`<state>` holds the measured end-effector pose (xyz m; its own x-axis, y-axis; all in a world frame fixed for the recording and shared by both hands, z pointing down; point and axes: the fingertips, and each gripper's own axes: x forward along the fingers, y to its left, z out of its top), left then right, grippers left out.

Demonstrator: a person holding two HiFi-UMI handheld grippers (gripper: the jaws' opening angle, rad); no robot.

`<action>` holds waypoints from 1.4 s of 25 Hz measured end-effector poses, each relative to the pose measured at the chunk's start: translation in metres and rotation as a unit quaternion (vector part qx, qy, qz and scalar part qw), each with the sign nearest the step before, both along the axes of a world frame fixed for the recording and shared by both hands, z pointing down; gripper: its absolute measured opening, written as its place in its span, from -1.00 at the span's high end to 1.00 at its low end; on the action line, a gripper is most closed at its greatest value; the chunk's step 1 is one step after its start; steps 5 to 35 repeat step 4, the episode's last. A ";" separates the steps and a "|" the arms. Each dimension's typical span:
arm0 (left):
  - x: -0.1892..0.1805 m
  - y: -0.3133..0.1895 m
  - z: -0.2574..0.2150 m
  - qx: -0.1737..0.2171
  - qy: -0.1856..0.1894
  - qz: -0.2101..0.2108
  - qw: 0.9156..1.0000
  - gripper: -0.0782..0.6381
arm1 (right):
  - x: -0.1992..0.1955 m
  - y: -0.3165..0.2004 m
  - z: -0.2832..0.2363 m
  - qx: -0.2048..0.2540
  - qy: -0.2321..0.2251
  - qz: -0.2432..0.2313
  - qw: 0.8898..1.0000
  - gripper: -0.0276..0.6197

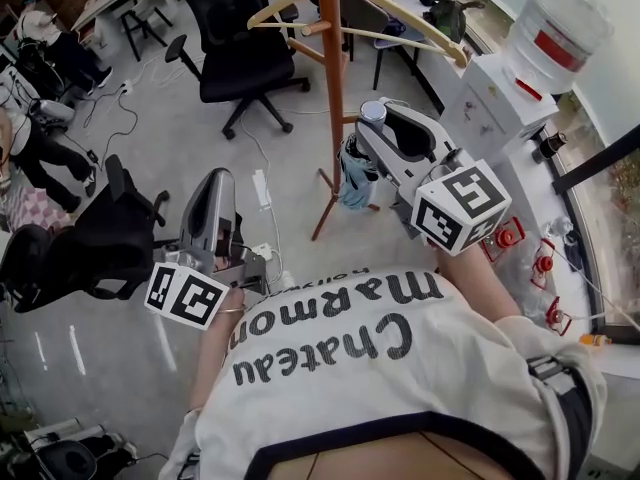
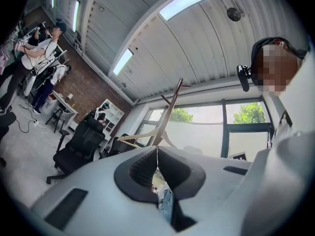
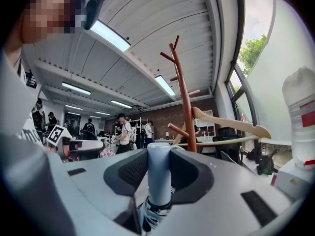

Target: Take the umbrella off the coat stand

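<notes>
Coat stand (image 1: 332,88) of brown wood, with pale hangers (image 1: 420,28) on its arms, rises just beyond the tips of the right gripper (image 1: 372,126). Black office chair (image 1: 240,48) stands farther behind the stand, well apart from both grippers. The right gripper's jaws pinch the pale blue handle (image 3: 159,173) of the folded umbrella (image 1: 355,180), which hangs below these jaws, close beside the pole. Whether it hangs on a hook I cannot tell. The left gripper (image 1: 216,183), left of the right one and apart from the stand, has its jaws pressed together on nothing.
</notes>
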<state>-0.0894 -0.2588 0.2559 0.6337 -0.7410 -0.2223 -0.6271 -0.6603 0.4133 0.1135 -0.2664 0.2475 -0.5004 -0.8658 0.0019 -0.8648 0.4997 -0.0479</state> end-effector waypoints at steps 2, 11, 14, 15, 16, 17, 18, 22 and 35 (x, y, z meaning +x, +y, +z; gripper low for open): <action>0.000 -0.001 -0.001 0.002 -0.001 -0.003 1.000 0.71 | 0.001 -0.002 -0.001 0.002 0.000 -0.003 1.000 0.45; 0.000 -0.002 -0.003 0.004 -0.003 -0.008 1.000 0.71 | 0.002 -0.004 -0.001 0.003 -0.001 -0.005 1.000 0.45; 0.000 -0.002 -0.003 0.004 -0.003 -0.008 1.000 0.71 | 0.002 -0.004 -0.001 0.003 -0.001 -0.005 1.000 0.45; 0.000 -0.002 -0.003 0.004 -0.003 -0.008 1.000 0.71 | 0.002 -0.004 -0.001 0.003 -0.001 -0.005 1.000 0.45; 0.000 -0.002 -0.003 0.004 -0.003 -0.008 1.000 0.71 | 0.002 -0.004 -0.001 0.003 -0.001 -0.005 1.000 0.45; 0.000 -0.002 -0.003 0.004 -0.003 -0.008 1.000 0.71 | 0.002 -0.004 -0.001 0.003 -0.001 -0.005 1.000 0.45; 0.000 -0.002 -0.003 0.004 -0.003 -0.008 1.000 0.71 | 0.002 -0.004 -0.001 0.003 -0.001 -0.005 1.000 0.45; 0.000 -0.002 -0.003 0.004 -0.003 -0.008 1.000 0.71 | 0.002 -0.004 -0.001 0.003 -0.001 -0.005 1.000 0.45; 0.000 -0.002 -0.003 0.004 -0.003 -0.008 1.000 0.71 | 0.002 -0.004 -0.001 0.003 -0.001 -0.005 1.000 0.45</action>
